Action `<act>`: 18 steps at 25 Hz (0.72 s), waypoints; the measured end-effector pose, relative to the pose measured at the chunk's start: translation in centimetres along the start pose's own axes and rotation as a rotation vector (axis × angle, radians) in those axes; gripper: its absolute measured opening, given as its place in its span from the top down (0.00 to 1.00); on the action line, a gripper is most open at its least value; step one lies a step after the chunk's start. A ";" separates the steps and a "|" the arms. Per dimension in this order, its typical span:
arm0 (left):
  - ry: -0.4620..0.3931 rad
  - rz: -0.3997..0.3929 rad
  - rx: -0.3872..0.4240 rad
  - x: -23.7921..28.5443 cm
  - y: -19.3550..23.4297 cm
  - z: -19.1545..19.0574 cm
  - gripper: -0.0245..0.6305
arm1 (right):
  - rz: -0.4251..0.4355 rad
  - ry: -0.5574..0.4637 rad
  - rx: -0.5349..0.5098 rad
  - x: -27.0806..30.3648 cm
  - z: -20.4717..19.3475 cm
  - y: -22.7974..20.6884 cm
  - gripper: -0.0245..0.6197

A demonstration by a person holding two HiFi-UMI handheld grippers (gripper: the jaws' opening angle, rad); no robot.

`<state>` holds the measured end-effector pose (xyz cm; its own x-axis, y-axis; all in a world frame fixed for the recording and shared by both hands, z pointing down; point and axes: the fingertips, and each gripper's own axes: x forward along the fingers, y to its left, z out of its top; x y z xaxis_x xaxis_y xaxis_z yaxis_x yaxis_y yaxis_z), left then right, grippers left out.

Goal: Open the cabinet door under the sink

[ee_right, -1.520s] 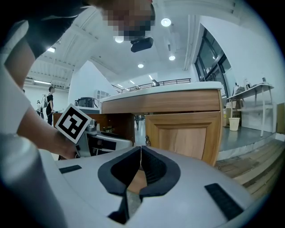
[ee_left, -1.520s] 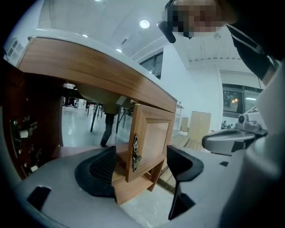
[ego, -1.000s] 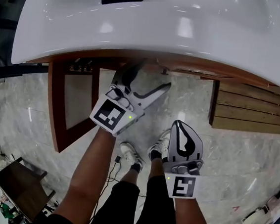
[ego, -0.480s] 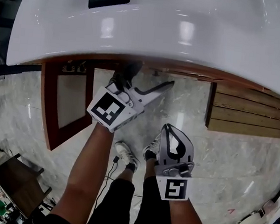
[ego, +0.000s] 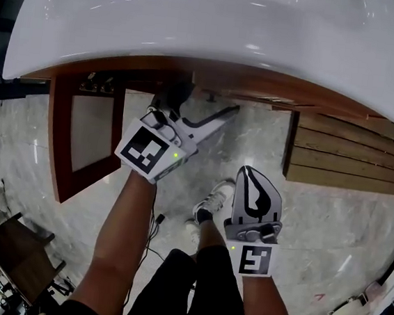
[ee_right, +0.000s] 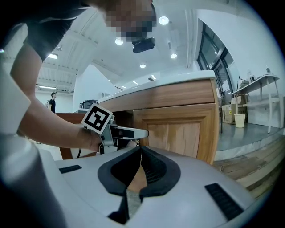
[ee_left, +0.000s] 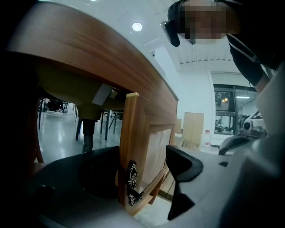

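Since a moment ago the sink (ego: 265, 41) has slid lower in the head view and my right claw (ego: 252, 174) has drifted slightly rightward, while my left claw (ego: 203, 108) stays tucked under the rim at upper centre. Its jaws stand apart, one on each side of the door (ee_left: 149, 138), at its free edge and level with the handle (ee_left: 132, 182). I cannot tell how hard they press.

The door stands upright with its long axis vertical. It shows almost edge-on at the centre of the left gripper view, edge toward me and face turned to the frame's right. It is pale brown, fine-grained wood, a flat frame round a lighter sunken panel. The handle is a small black scrolled piece low on the edge.

Above runs the curved wooden band (ee_left: 111, 58) beneath the glossy white sink. A darker, red-brown second door (ego: 57, 139) hangs wide open at the head view's left, over the veined marble floor (ego: 330, 223). My right claw, lower right, is closed on nothing.
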<state>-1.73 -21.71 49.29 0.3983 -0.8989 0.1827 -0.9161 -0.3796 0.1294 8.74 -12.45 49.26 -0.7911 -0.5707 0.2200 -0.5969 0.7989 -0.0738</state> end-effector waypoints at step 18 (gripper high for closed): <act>0.014 -0.001 -0.008 -4.3 -8.5 -2.2 0.44 | -0.098 -0.049 -0.019 -7.4 0.0 0.1 0.92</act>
<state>4.46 -14.16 49.58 0.3997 -0.8955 0.1958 -0.9153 -0.3784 0.1377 14.54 -8.17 47.58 -0.7351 -0.6542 0.1779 -0.6692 0.7422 -0.0354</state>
